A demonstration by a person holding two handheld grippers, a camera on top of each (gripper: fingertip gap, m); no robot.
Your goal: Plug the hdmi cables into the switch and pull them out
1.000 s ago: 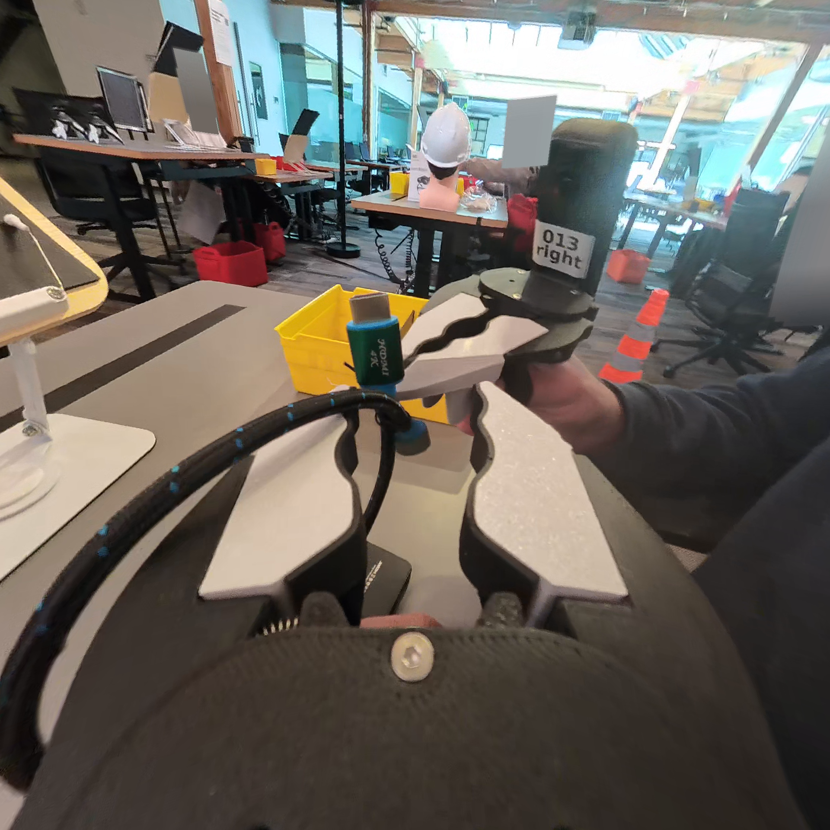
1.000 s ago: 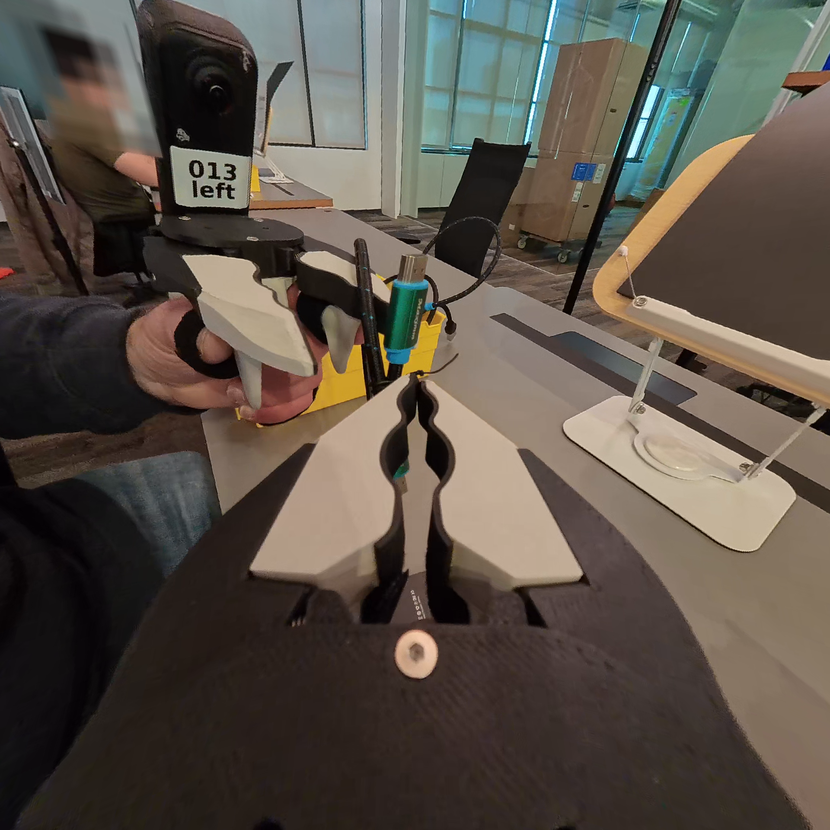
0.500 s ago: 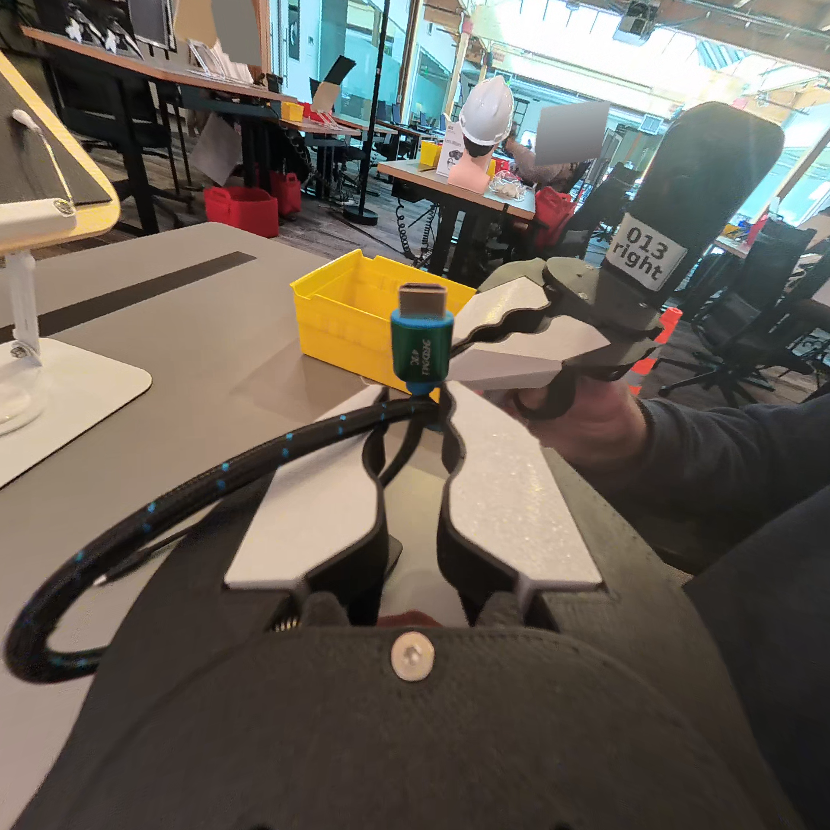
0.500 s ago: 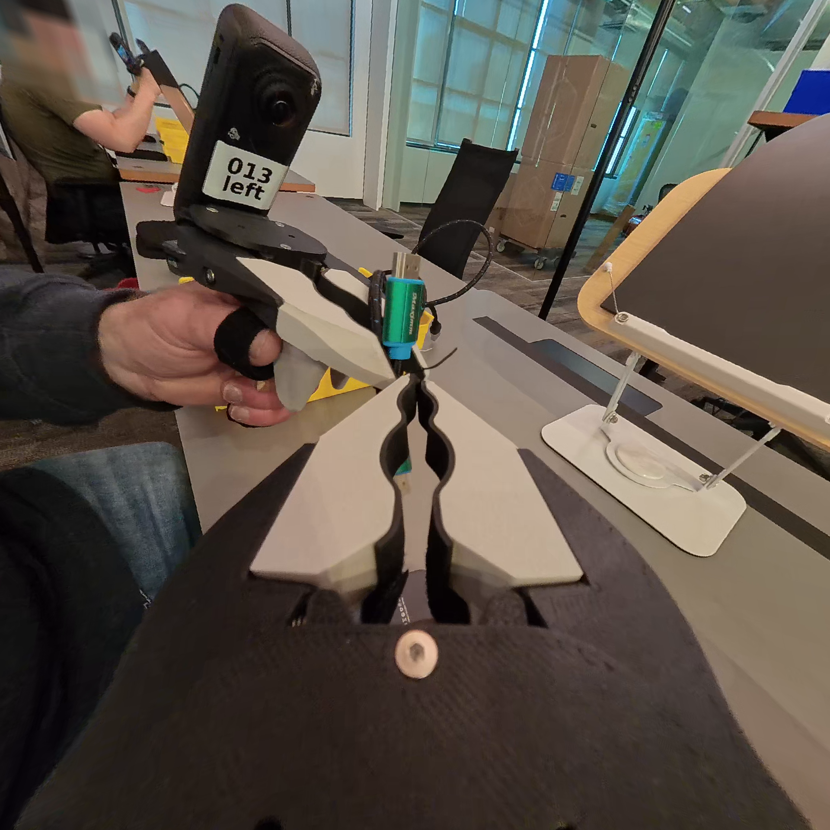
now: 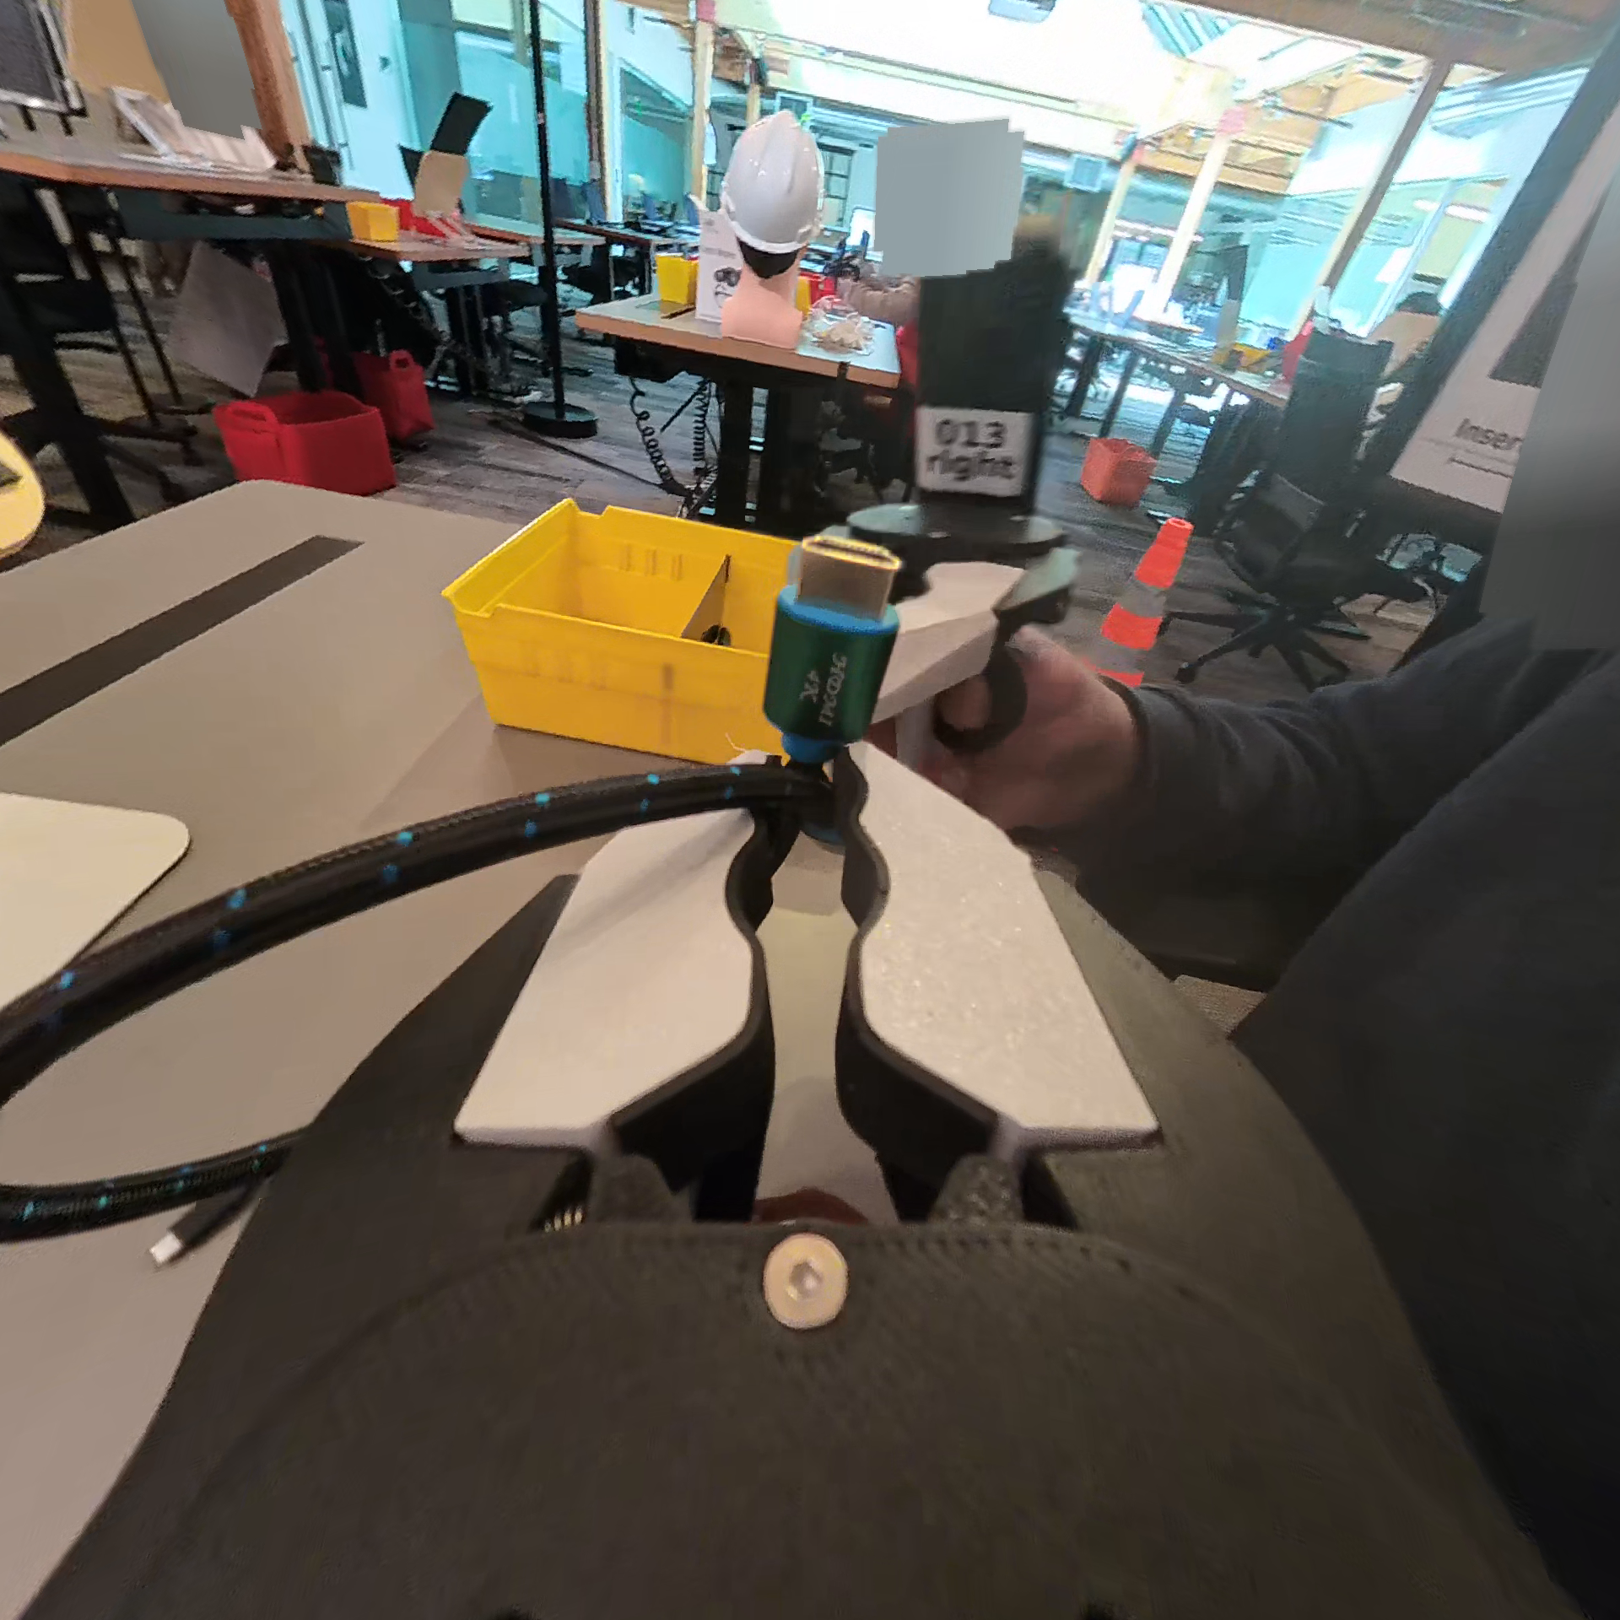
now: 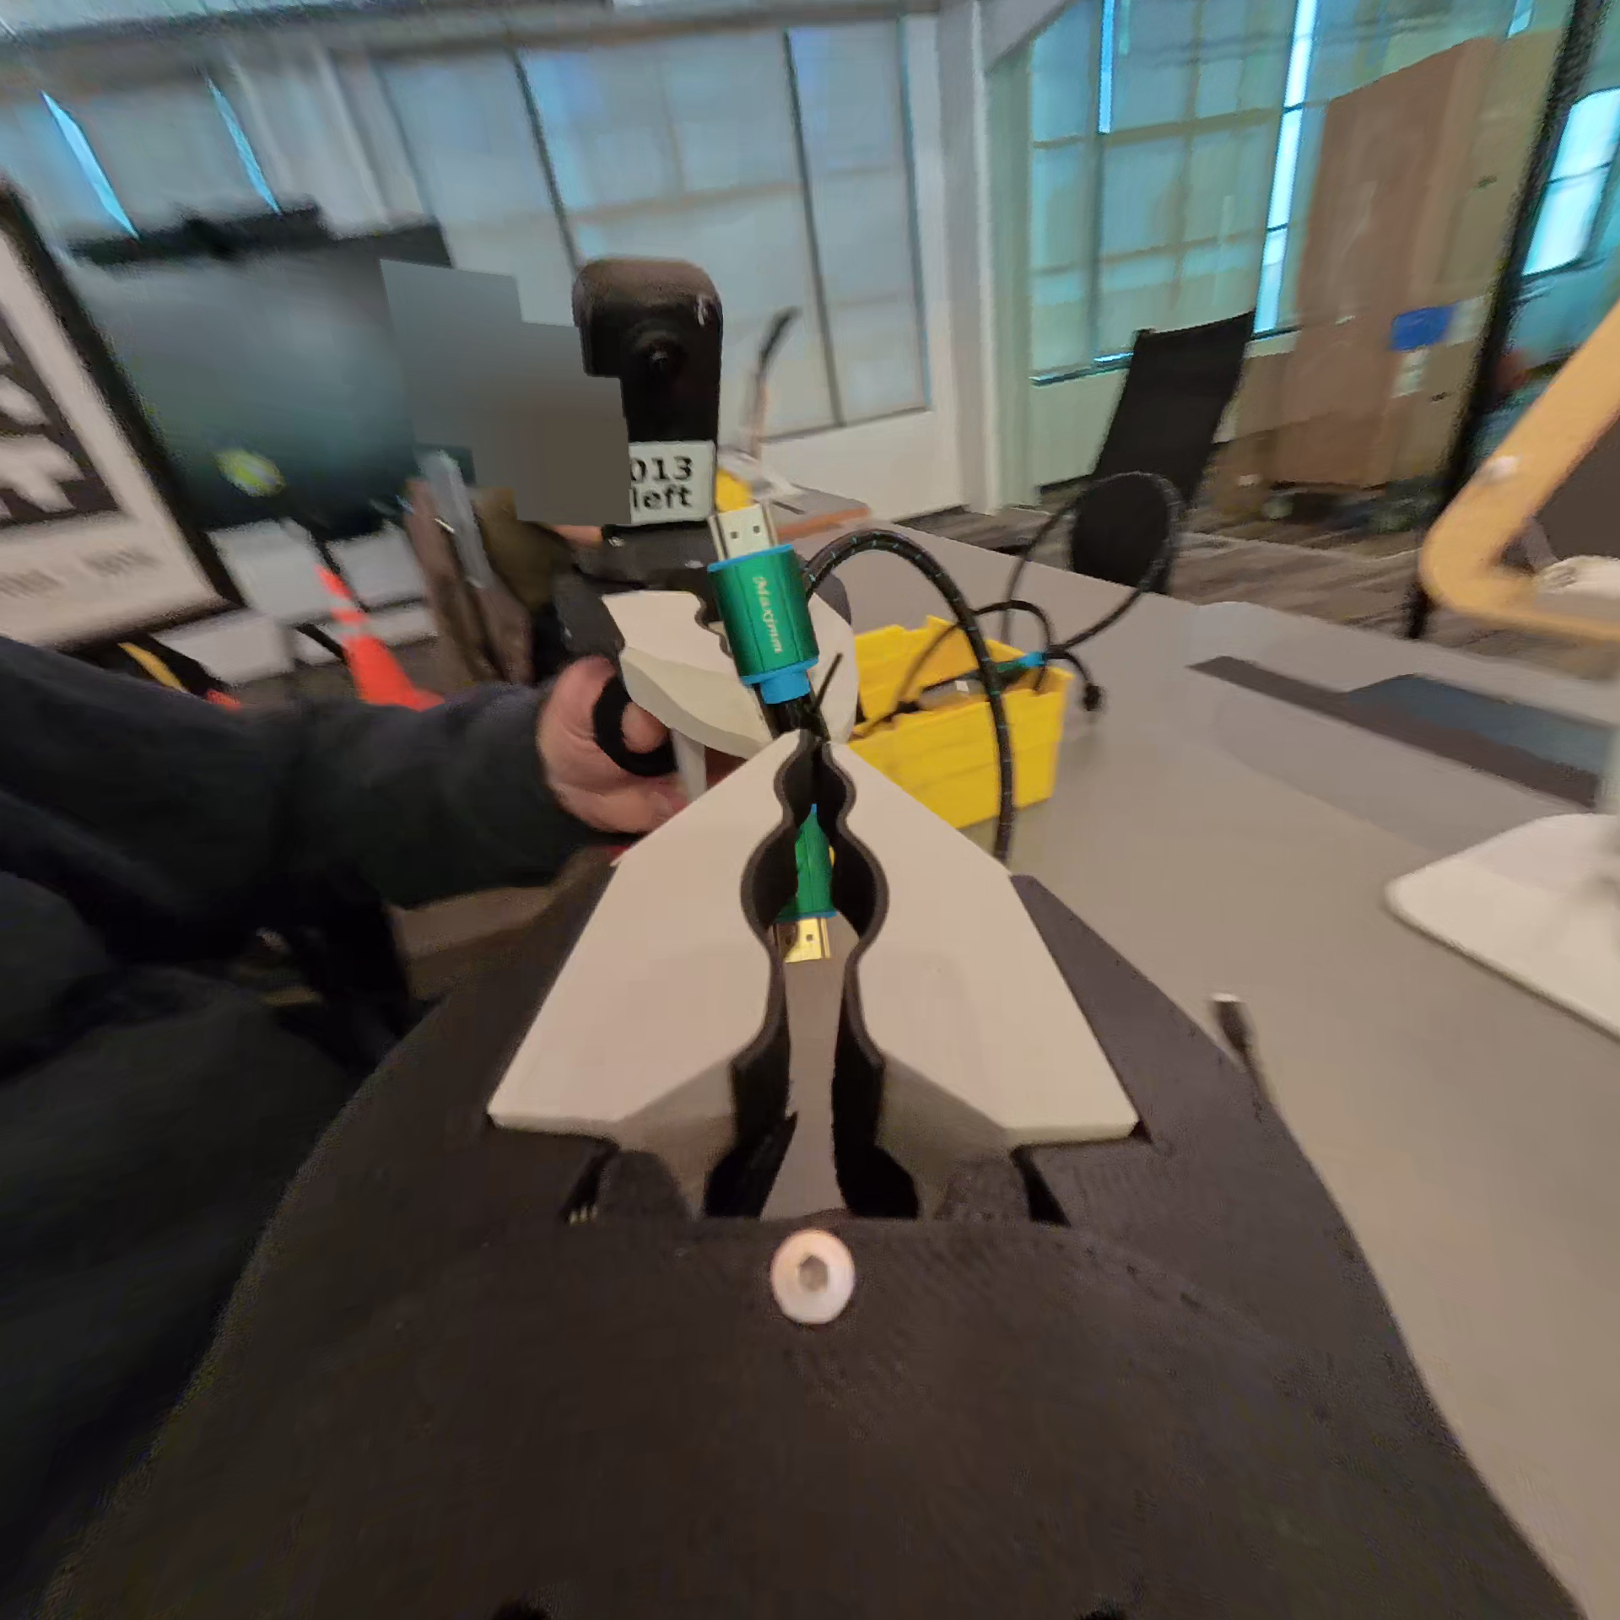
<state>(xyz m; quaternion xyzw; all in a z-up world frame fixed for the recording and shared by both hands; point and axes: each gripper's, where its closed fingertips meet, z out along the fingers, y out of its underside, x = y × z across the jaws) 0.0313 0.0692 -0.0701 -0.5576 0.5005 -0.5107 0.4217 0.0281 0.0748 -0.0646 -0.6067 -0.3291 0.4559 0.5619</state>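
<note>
Still the set-up step: no plugging yet, and the switch shows in neither view. The green HDMI plug (image 5: 831, 653) stands upright above the table (image 5: 263, 701), in front of the yellow bin (image 5: 561, 649), metal end up. The left gripper (image 5: 811, 789) has its tongs narrow, tips pinching the braided cable (image 5: 386, 868) just under the plug. The right gripper (image 6: 808, 745) is likewise closed on that cable right below the plug (a second green plug (image 6: 808, 877) peeks through the gap between its fingers, and what holds it is unclear).

It looks like a handover. One gripper probably needs to let go, then the plug has to be turned toward the switch's port, wherever that sits.

A second ago the left tongs were spread wide around the cable. Now they have drawn in onto it, and both tools have swung round.
</note>
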